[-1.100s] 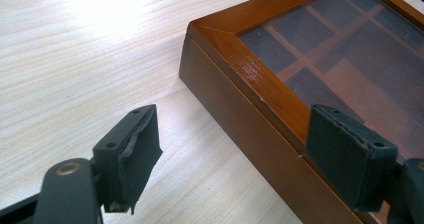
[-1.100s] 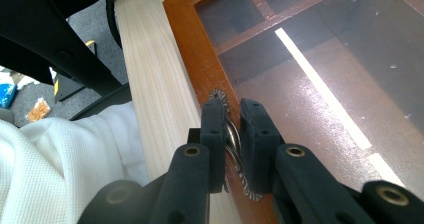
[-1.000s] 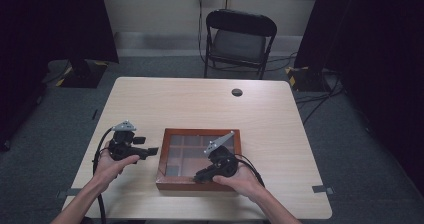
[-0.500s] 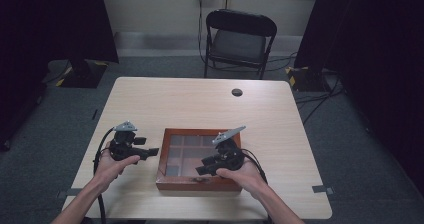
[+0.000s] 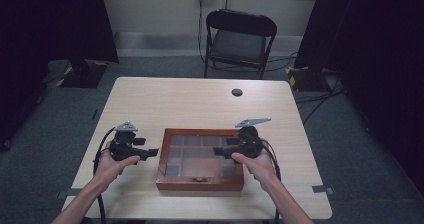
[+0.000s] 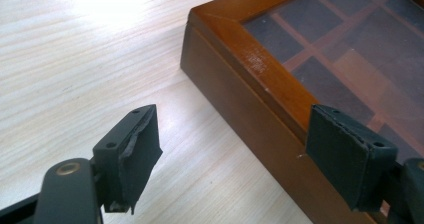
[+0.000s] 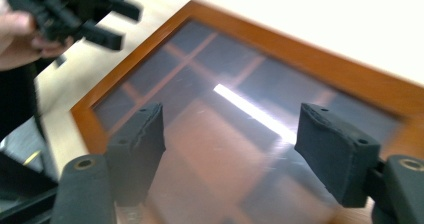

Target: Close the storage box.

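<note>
- Dark curtains hem in the room, with a black folding chair (image 5: 240, 36) standing beyond the pale wooden surface (image 5: 190, 101) and a small black round disc (image 5: 237, 92) lying near its far edge.
- Toward the near edge of that surface sits the flat reddish-brown wooden box with a glass-paned lid (image 5: 200, 159), its dark compartments visible through the pane.
- From where I stand the lid looks fully down, the small clasp on the front wall facing the person; I would say nothing has been opened yet.
- At the box's left side the left gripper (image 5: 150, 152) has its fingers (image 6: 132, 156) spread wide, bracketing the box's near corner without touching it.
- Above the lid's right part, the right gripper (image 5: 220, 150) hovers, its fingers (image 7: 137, 146) also wide apart, holding nothing.
- My guess is that the work is at its very start: both tools are lined up, and gripping, steadying and lifting the lid all remain to be done.
</note>
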`<state>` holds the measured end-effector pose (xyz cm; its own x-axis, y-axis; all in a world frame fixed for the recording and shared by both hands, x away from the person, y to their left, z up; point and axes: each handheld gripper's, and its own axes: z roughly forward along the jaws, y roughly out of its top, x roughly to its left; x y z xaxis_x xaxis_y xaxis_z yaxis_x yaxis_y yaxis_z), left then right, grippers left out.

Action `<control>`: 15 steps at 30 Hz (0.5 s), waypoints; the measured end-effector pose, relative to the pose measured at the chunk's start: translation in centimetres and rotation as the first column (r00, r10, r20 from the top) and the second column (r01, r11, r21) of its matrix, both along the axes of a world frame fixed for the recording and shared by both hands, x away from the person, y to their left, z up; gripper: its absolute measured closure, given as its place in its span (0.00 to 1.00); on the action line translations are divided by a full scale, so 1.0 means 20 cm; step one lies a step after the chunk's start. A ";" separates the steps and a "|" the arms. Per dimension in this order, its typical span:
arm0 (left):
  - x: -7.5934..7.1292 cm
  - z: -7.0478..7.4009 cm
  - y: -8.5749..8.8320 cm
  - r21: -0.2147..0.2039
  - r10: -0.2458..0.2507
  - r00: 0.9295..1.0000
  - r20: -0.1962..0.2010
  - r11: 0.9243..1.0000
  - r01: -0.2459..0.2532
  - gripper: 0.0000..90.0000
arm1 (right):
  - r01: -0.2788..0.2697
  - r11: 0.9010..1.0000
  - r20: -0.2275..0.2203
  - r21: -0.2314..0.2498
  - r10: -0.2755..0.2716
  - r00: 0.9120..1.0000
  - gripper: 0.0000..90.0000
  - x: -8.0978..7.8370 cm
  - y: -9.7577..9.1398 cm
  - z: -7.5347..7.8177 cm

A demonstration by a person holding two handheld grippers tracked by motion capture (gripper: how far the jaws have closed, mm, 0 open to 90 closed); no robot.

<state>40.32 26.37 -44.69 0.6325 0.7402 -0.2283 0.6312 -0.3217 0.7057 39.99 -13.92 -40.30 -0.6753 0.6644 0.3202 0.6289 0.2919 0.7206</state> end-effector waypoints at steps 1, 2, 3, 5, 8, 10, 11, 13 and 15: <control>0.00 0.00 0.00 0.004 0.008 1.000 -0.010 1.000 -0.008 0.25 | 0.028 1.000 0.011 -0.007 -0.028 1.000 0.24 0.00 -0.02 0.00; 0.00 -0.01 0.00 0.011 0.016 1.000 -0.012 1.000 -0.016 0.25 | 0.041 0.999 0.015 -0.008 -0.041 0.999 0.24 0.00 -0.04 0.01; 0.00 -0.01 0.00 0.021 0.007 1.000 -0.018 1.000 -0.007 0.25 | 0.059 0.998 0.020 -0.012 -0.059 0.998 0.23 0.01 -0.07 0.01; 0.00 -0.02 0.00 0.025 0.012 1.000 -0.023 1.000 -0.011 0.25 | 0.101 0.995 0.029 -0.021 -0.101 0.994 0.19 0.02 -0.12 0.01; 0.01 -0.02 0.01 0.038 0.011 0.999 -0.033 0.999 -0.010 0.25 | 0.161 0.986 0.035 -0.045 -0.159 0.987 0.17 0.03 -0.19 -0.01; 0.01 -0.02 0.01 0.056 0.007 0.999 -0.031 0.998 -0.005 0.25 | 0.195 0.978 0.042 -0.074 -0.192 0.980 0.17 0.02 -0.22 -0.02; 0.00 -0.02 0.02 0.067 0.004 0.999 -0.032 0.998 -0.001 0.25 | 0.202 0.977 0.038 -0.072 -0.200 0.979 0.17 0.02 -0.25 -0.03; -0.01 -0.03 0.06 0.099 0.024 0.999 -0.021 0.995 -0.022 0.25 | 0.221 0.972 0.018 -0.084 -0.220 0.975 0.17 0.01 -0.29 -0.04; -0.01 -0.04 0.08 0.094 0.029 0.999 -0.034 0.995 -0.026 0.25 | 0.270 0.958 0.006 -0.095 -0.270 0.963 0.17 0.01 -0.33 -0.05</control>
<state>40.09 27.92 -45.56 0.6041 0.7765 -0.1792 0.6649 -0.3672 0.6505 40.12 -20.51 -41.34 -0.4647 0.8489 0.2518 0.6984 0.1765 0.6936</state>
